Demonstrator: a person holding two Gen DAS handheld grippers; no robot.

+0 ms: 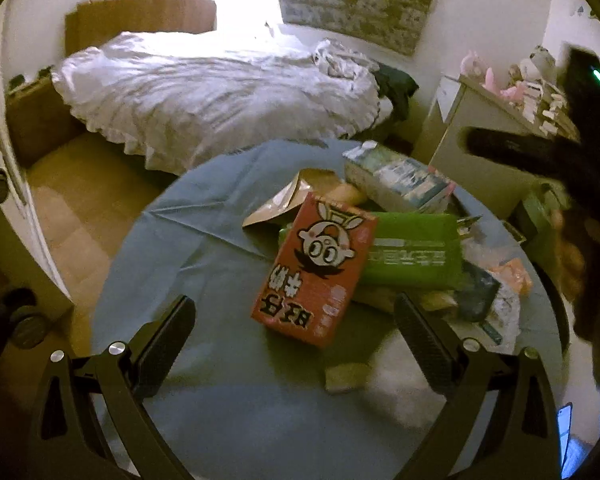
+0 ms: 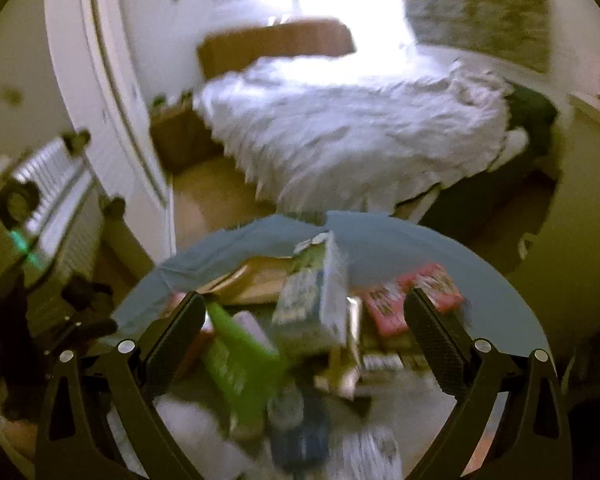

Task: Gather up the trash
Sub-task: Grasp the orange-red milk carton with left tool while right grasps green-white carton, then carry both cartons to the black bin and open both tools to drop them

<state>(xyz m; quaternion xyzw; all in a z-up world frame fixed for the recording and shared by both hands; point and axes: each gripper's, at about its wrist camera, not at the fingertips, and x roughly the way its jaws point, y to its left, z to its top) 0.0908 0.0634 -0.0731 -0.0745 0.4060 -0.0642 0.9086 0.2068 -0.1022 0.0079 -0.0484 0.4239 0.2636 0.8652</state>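
Trash, headed by a red cartoon-printed cardboard carton point(image 1: 318, 270), is piled at 1 o'clock on the blue-covered round table point(image 1: 220, 400), so the left gripper point(image 1: 294, 346) and right gripper point(image 2: 306, 340) are held spread wide, empty.

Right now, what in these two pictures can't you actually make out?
- Right wrist view: motion blur smears the small pink packets; their print is unreadable.
- Left wrist view: the red cartoon-face carton covers one end of the green rectangular pack.
- Left wrist view: the right tool is blurred; open or shut, unclear.
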